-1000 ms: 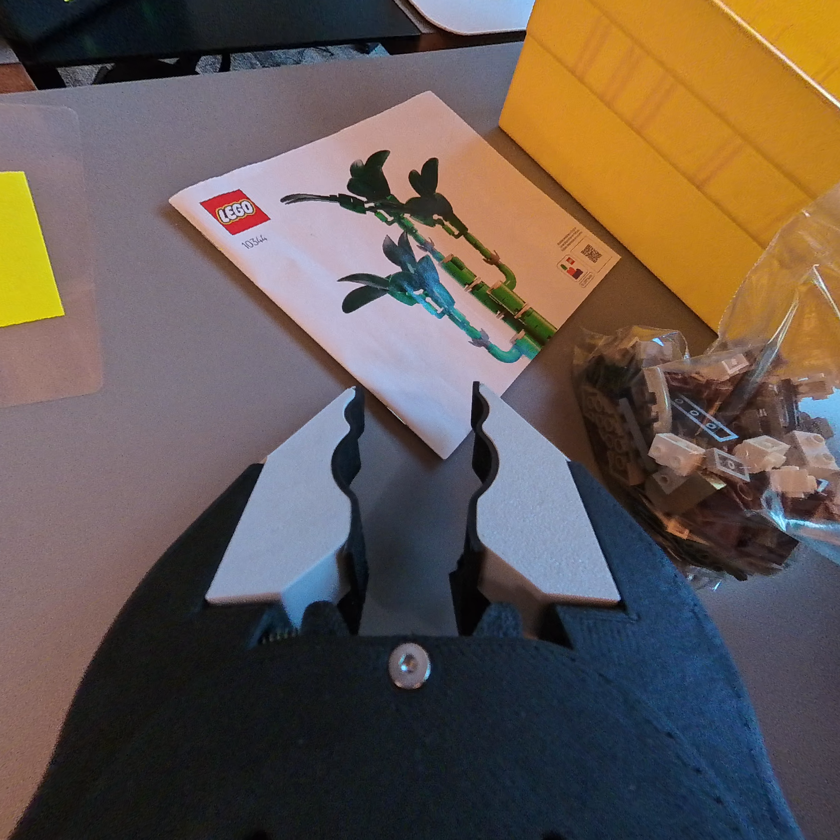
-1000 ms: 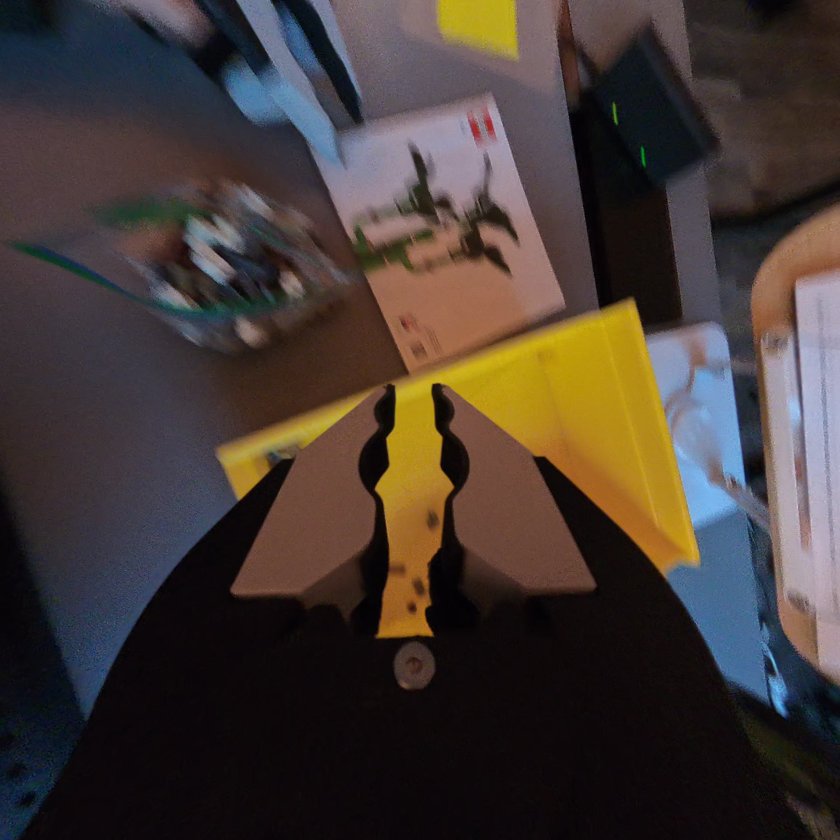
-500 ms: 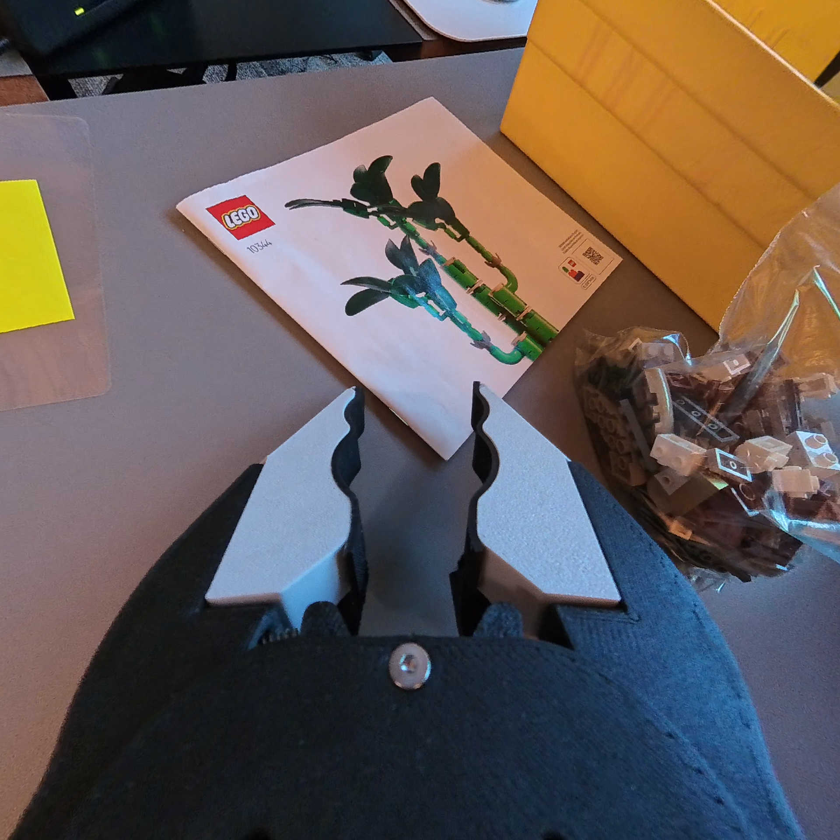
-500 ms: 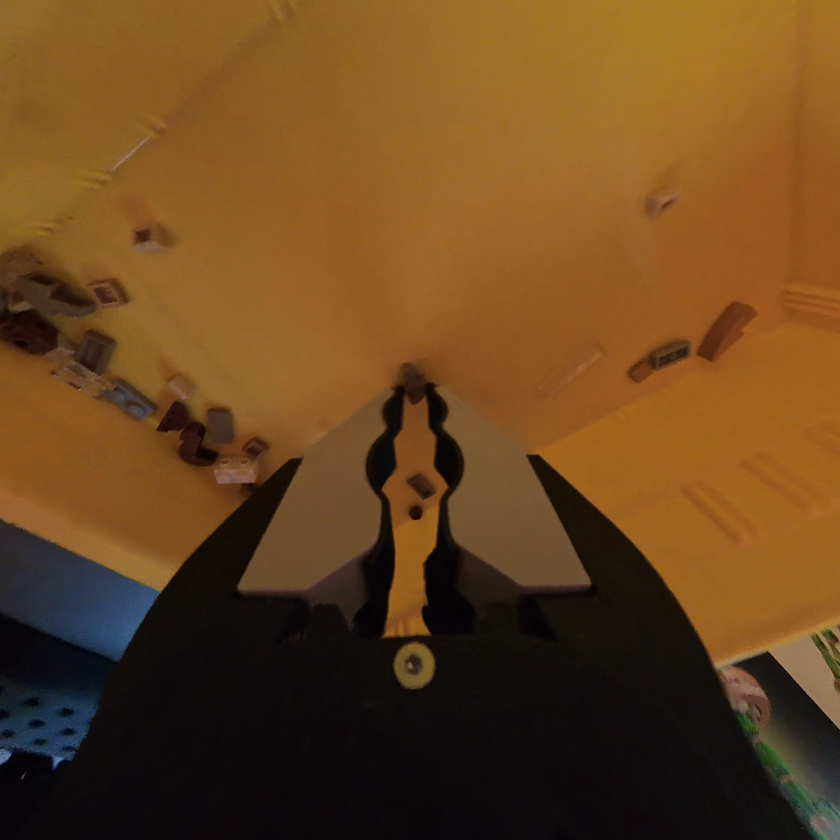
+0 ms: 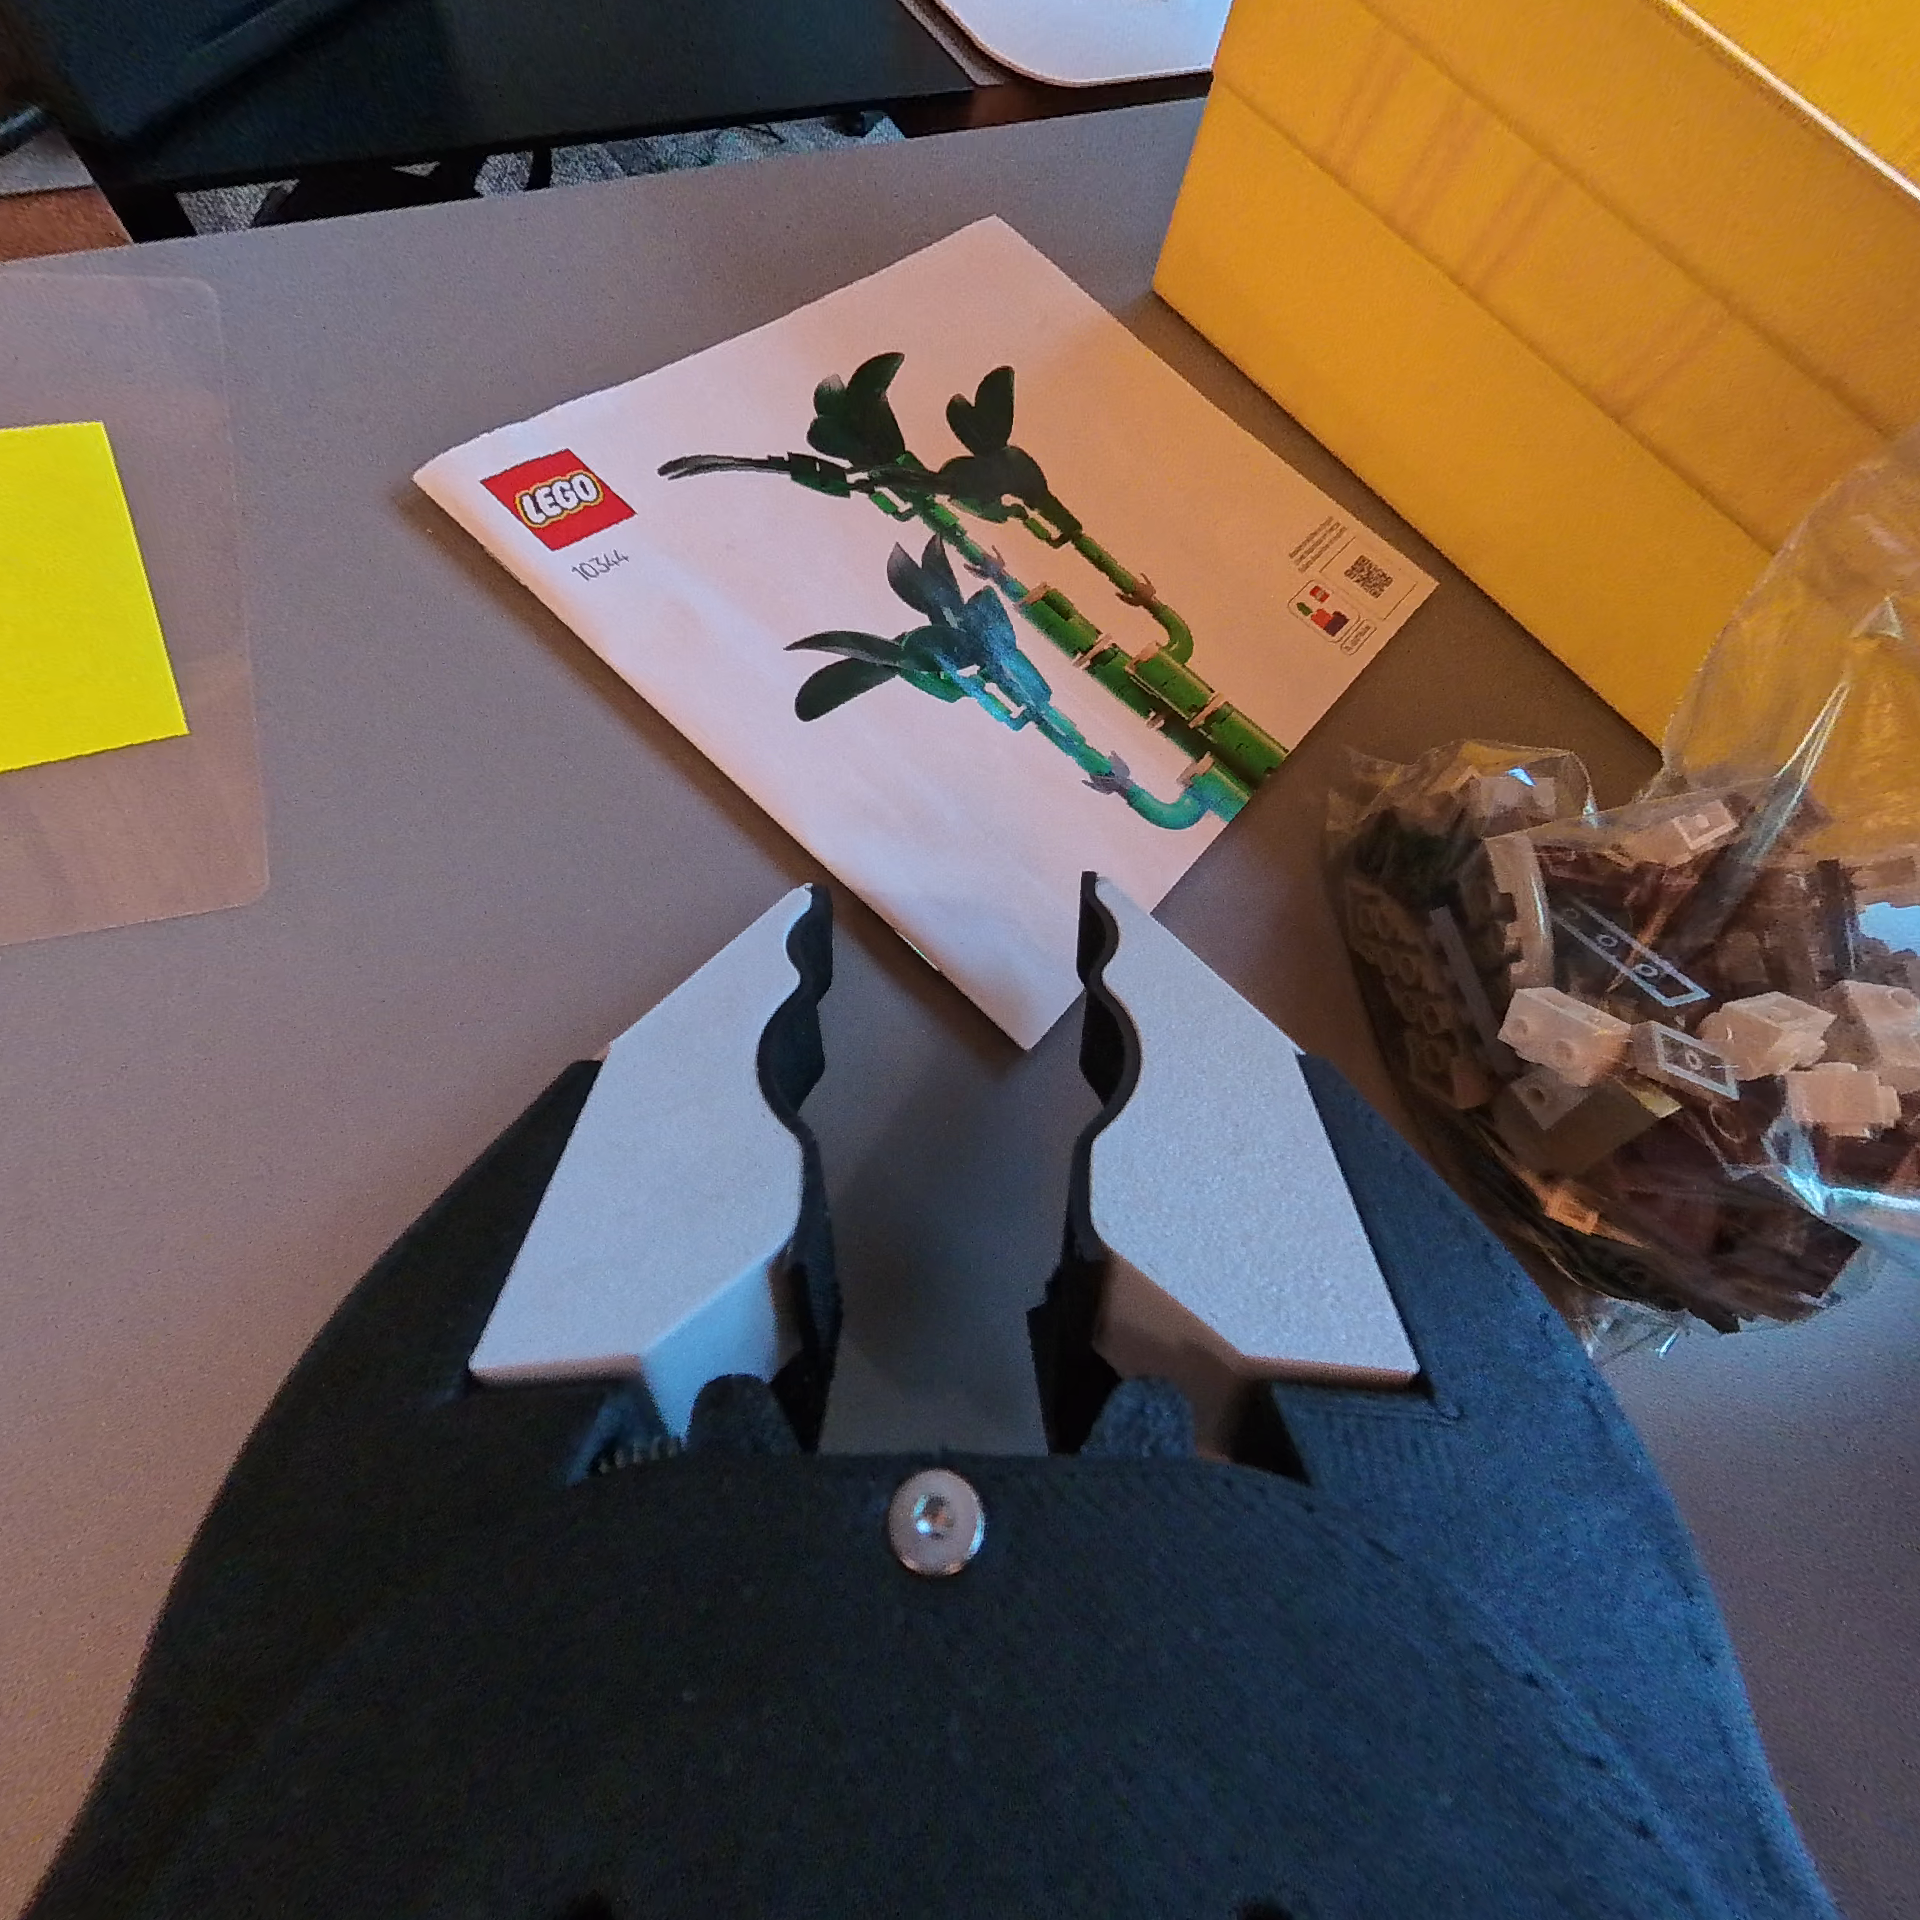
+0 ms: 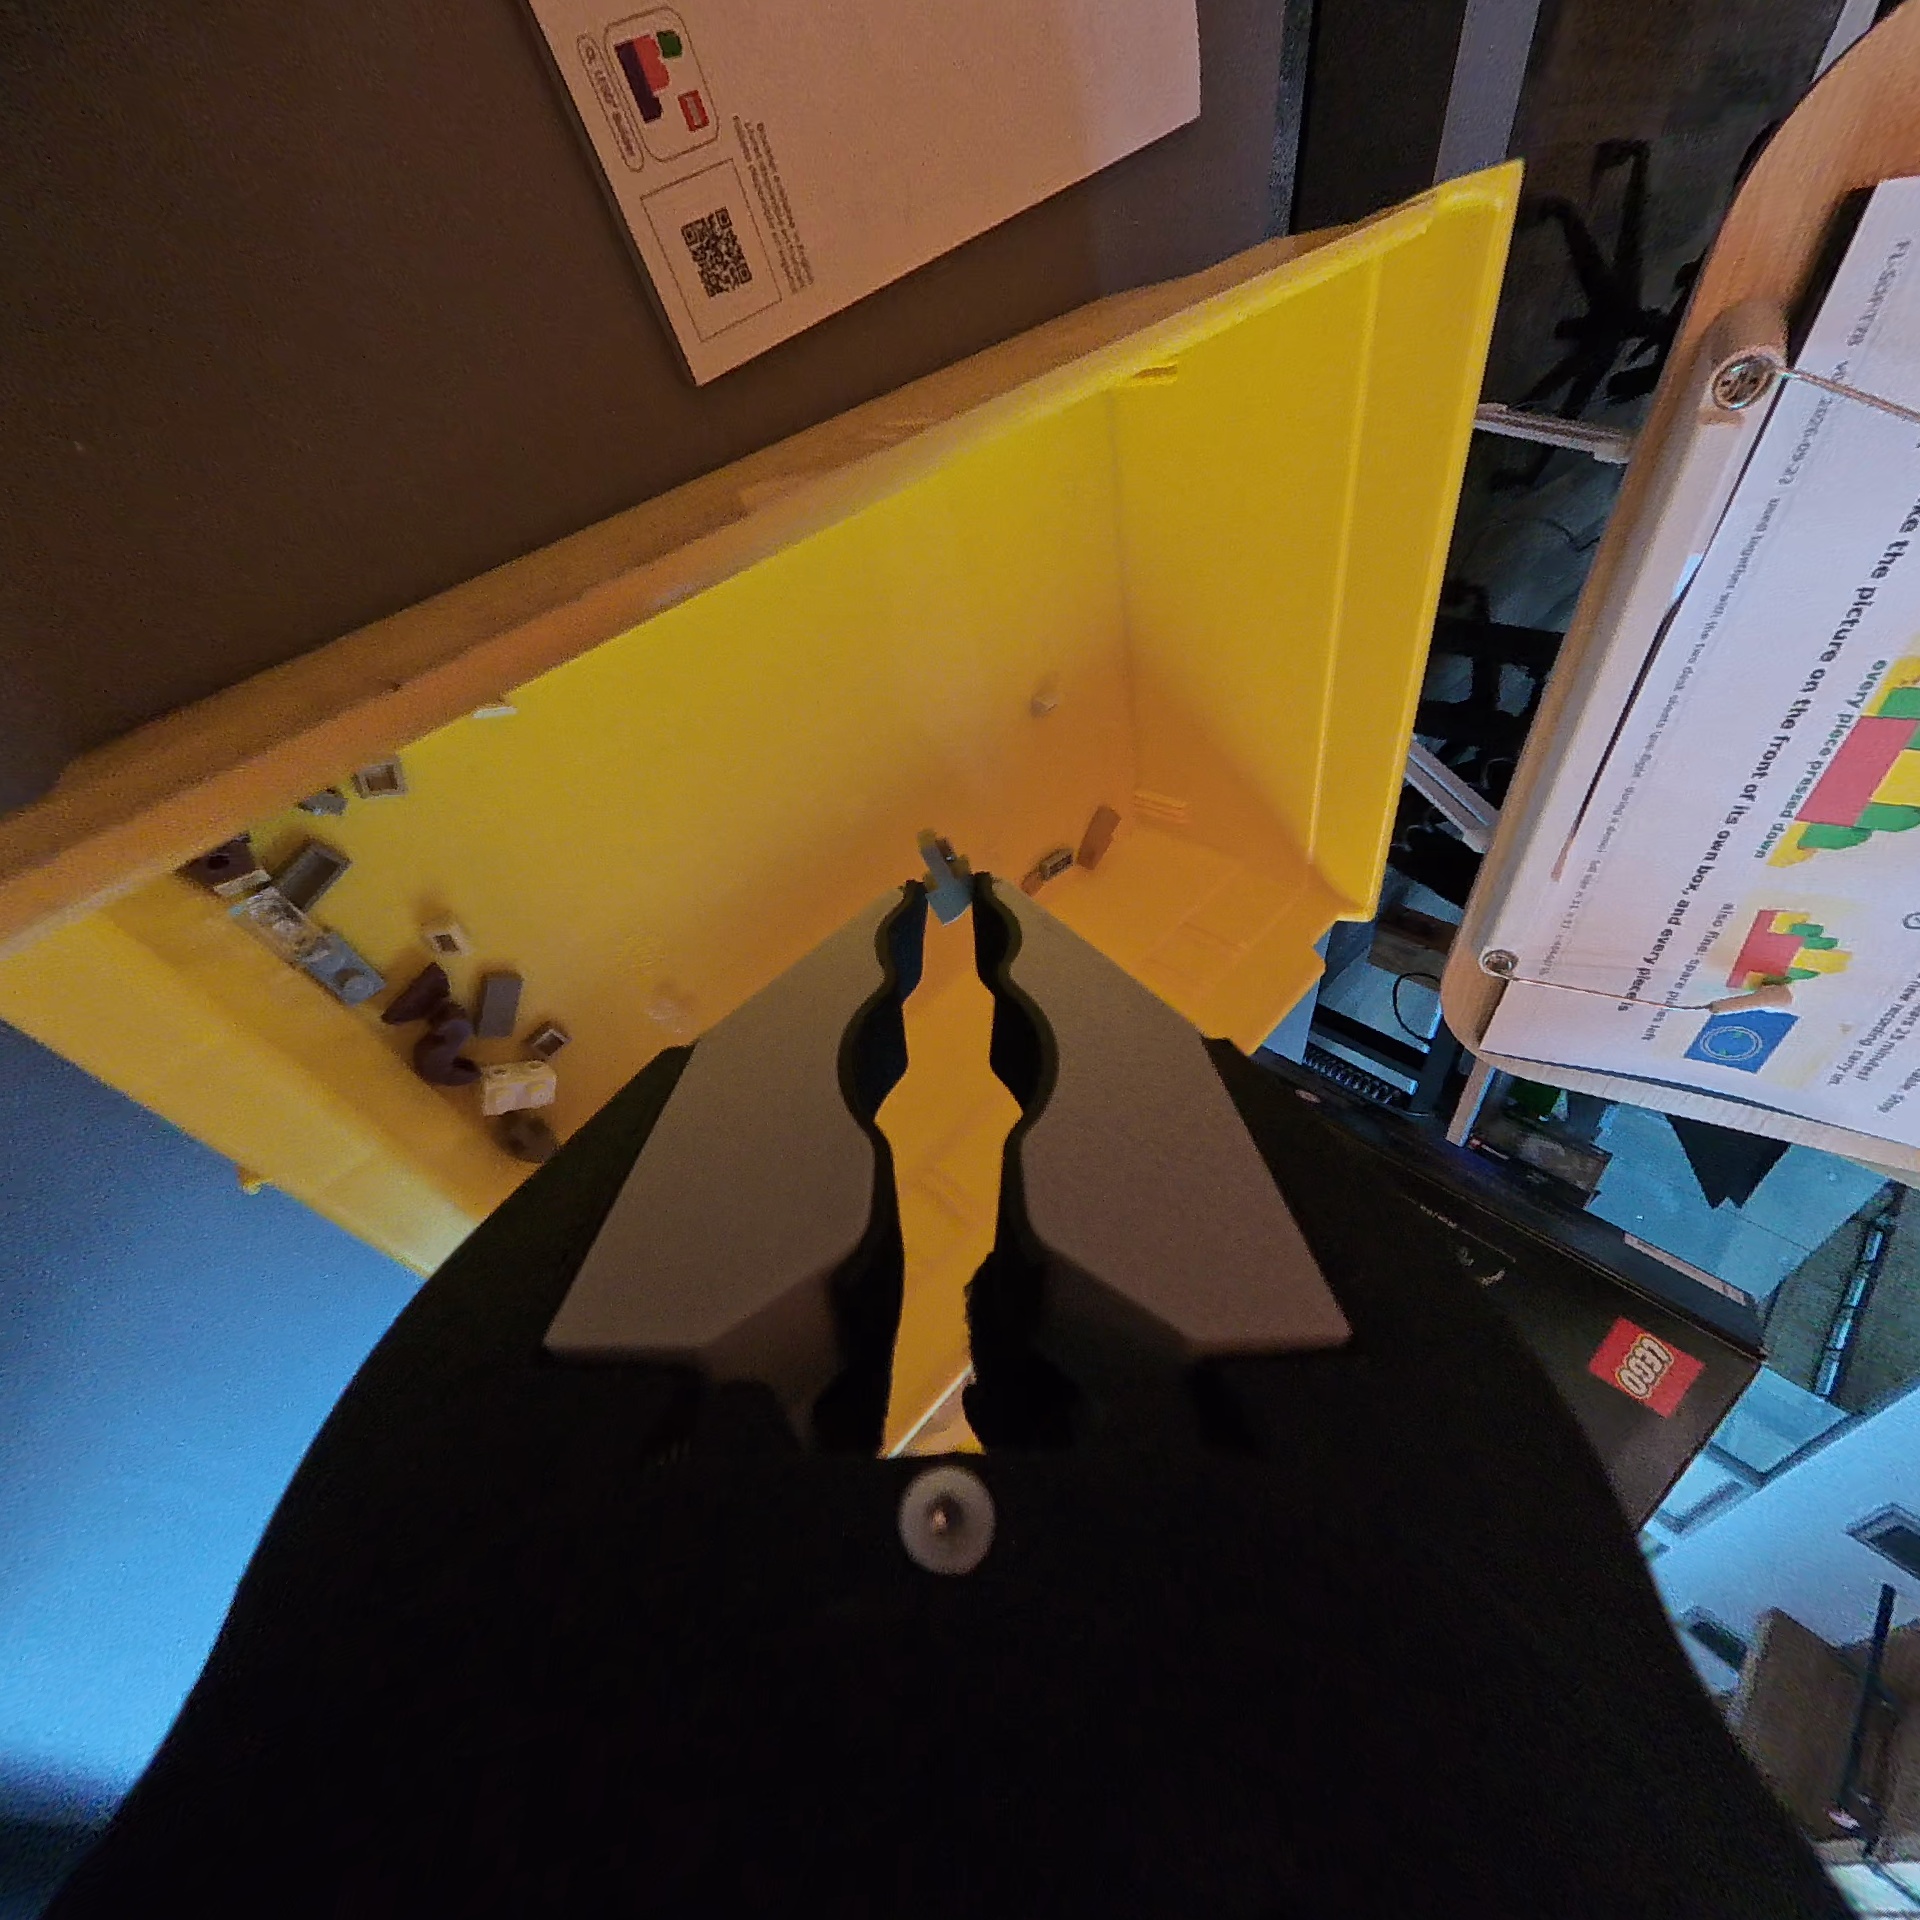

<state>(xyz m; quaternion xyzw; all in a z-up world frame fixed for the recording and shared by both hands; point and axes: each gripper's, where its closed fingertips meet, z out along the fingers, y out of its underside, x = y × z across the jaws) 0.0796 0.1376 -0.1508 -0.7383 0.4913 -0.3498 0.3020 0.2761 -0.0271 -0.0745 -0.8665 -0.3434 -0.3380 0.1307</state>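
Hovering above the yellow bin [image 6: 727, 727], your right gripper [image 6: 948, 894] has lifted out, fingers pinching a small grey brick piece [image 6: 941, 868]. Left gripper [image 5: 951, 899] stays wide, empty, over the booklet [image 5: 894, 623] corner on the bench [image 5: 416, 935].

left wrist: low over table [image 5: 364, 1039] | right wrist: above bin [image 6: 1299, 571] | shared: booklet [image 5: 935, 644]

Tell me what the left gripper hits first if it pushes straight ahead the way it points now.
Most likely the near corner of the white instruction booklet, lying flat on the grey table just ahead of the open left gripper. Height above the table is unclear, so it may touch bare table first.
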